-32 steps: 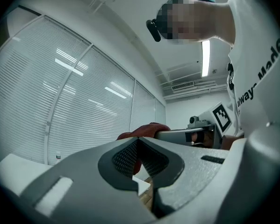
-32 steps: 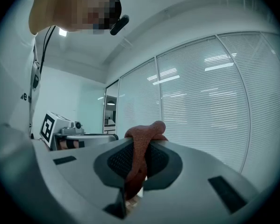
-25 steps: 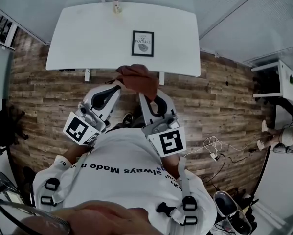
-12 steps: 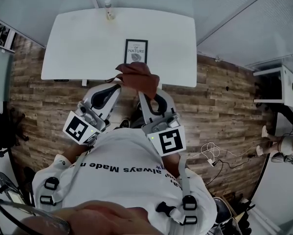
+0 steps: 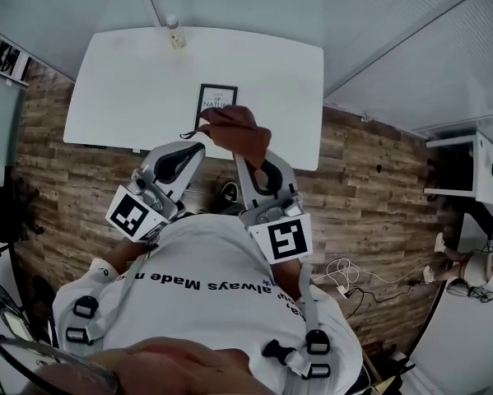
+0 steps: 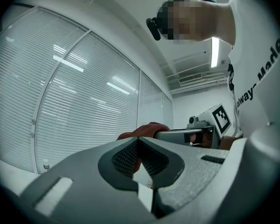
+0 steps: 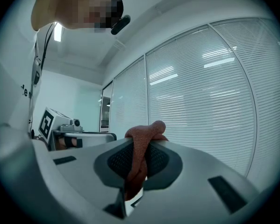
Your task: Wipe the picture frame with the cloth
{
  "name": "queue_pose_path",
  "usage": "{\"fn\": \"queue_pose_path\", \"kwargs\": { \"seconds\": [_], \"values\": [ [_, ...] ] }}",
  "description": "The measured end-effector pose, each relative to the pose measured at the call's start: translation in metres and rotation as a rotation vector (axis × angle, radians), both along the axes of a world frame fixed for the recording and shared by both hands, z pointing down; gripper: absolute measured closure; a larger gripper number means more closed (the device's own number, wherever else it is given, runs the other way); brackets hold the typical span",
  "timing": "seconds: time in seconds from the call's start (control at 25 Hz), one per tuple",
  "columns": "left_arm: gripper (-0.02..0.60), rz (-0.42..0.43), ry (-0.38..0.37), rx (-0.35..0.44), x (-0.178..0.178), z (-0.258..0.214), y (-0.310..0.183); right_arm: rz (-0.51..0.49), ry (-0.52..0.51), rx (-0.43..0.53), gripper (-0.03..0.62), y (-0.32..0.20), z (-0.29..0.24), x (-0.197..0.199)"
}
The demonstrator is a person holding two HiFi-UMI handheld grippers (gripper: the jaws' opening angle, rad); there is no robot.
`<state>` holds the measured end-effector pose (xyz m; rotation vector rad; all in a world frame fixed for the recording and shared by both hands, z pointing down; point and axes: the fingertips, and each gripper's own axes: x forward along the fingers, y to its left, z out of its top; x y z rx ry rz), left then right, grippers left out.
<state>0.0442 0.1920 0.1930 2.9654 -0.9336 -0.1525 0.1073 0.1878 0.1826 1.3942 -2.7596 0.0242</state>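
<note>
1. Two grippers reach toward the white table [image 5: 114, 97] in the head view. The picture frame [image 5: 214, 101] sits on it near the front edge, and a small bottle [image 5: 174, 34] stands at the far edge, well apart from the frame. The rust-red cloth [image 5: 236, 128] is bunched above the tip of the right gripper [image 5: 243, 156] and overlaps the frame's lower right corner in this view. Whether it touches the frame or hangs above it cannot be told from here. The left gripper [image 5: 198, 145] is just beside the cloth's left edge.

2. In the left gripper view, the jaws are closed tip to tip. A reddish sliver between the pads looks like an edge of the cloth pinched there, and the rest of the cloth swells up just beyond the tips. The right gripper lies alongside. The frame is not in this view.

3. In the right gripper view, the jaws are clamped on the cloth [image 7: 140, 148]. It runs down between the pads and humps over the tips. Only window blinds lie beyond, so the frame is again out of sight.

4. On progress, the cloth is picked up and carried to the frame. No contact with the frame is visible, so I judge that the wiping is yet to be done: lower the cloth onto the frame and sweep it across the face and border.
</note>
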Motion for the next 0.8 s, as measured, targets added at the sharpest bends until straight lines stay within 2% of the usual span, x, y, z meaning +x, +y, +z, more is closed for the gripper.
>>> {"fn": "queue_pose_path", "kwargs": {
  "seconds": [0.4, 0.8],
  "values": [
    [0.580, -0.066, -0.009, -0.028, 0.010, 0.011, -0.034, -0.043, 0.000, -0.028, 0.579, -0.037, 0.013, 0.017],
    [0.580, -0.100, -0.007, -0.037, -0.010, 0.015, -0.076, -0.084, -0.003, -0.045, 0.579, -0.080, 0.021, -0.007]
  ]
}}
